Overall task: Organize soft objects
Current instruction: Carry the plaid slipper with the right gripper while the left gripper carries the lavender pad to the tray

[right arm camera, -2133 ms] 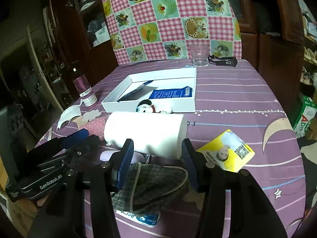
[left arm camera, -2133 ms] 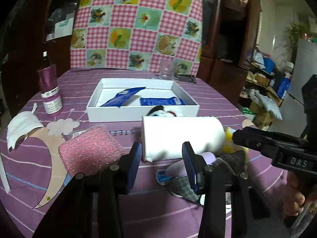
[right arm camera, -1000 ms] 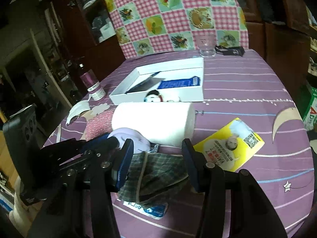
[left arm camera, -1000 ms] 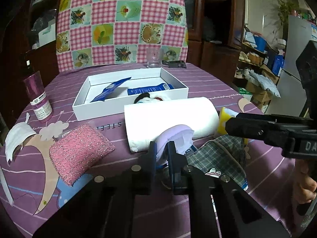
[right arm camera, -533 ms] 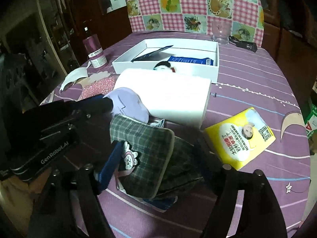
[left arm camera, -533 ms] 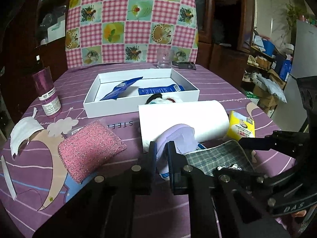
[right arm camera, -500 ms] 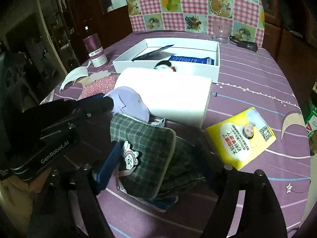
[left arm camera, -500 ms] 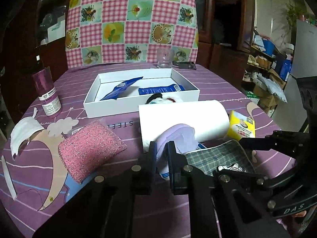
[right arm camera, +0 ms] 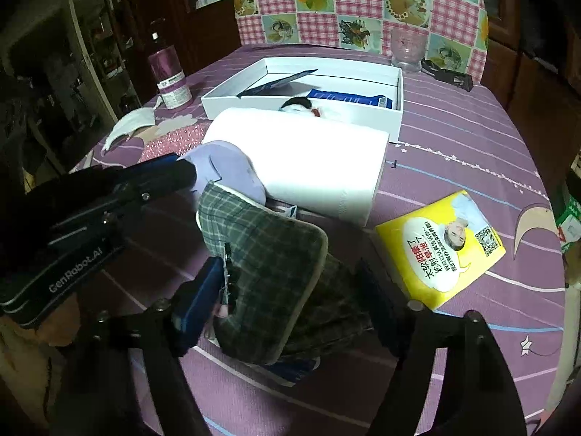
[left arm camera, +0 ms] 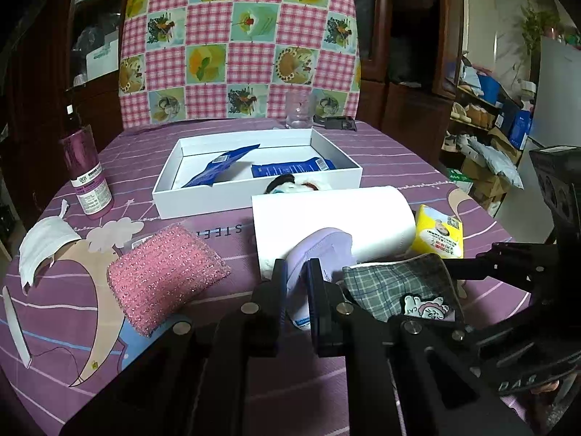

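Left wrist view: the left gripper (left arm camera: pixel 296 292) is clamped nearly closed on the edge of a lilac pouch (left arm camera: pixel 319 250) lying on the purple table (left arm camera: pixel 399 156), against a white paper roll (left arm camera: pixel 334 218). Beside it, the right gripper (right arm camera: pixel 290 301) straddles a plaid pouch (right arm camera: pixel 268 254), its jaws wide and closing, the pouch between them but whether the pads press it cannot be told. Beyond lie a pink sponge (left arm camera: pixel 163 272), a yellow tissue pack (right arm camera: pixel 446 247) and an open white box (left arm camera: pixel 254 196).
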Motion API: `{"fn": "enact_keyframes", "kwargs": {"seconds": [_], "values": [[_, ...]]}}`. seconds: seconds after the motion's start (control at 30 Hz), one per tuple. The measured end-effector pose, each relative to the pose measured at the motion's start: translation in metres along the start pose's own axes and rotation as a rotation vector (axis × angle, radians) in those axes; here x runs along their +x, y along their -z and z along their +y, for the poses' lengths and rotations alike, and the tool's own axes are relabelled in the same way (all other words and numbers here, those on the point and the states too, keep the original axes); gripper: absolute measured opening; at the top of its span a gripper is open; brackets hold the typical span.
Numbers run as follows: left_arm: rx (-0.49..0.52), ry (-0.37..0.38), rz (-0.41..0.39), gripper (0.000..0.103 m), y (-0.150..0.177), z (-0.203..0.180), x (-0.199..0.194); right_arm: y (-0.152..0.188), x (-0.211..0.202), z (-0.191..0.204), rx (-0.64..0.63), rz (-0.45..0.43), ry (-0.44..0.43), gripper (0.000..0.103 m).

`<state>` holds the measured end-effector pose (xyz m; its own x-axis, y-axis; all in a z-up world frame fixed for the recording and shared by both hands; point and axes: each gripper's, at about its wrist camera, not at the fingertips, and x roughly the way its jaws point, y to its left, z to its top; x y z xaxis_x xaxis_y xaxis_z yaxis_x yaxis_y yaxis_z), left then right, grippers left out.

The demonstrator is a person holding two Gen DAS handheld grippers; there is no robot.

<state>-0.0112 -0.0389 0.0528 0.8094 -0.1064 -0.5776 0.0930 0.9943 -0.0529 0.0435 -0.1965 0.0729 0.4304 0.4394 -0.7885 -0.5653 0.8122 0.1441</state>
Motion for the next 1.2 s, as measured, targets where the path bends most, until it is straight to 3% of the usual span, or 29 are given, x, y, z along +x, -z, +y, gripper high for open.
{"fn": "enact_keyframes", "kwargs": {"seconds": [0.27, 0.33, 0.77, 1.2], "values": [[-0.02, 0.013, -0.01, 0.009, -0.002, 0.003, -0.003, -0.004, -0.005, -0.013, 0.066, -0.017, -0.051, 0.051], [-0.021, 0.018, -0.013, 0.009, -0.002, 0.003, -0.004, -0.006, -0.01, -0.016, 0.082, -0.042, -0.072, 0.037], [-0.039, 0.097, -0.068, 0.009, -0.003, 0.003, -0.017, -0.011, -0.037, -0.035, 0.194, -0.171, -0.223, 0.033], [-0.071, 0.099, -0.109, 0.008, -0.007, 0.006, -0.024, -0.016, -0.049, -0.033, 0.187, -0.257, -0.214, 0.033]]}}
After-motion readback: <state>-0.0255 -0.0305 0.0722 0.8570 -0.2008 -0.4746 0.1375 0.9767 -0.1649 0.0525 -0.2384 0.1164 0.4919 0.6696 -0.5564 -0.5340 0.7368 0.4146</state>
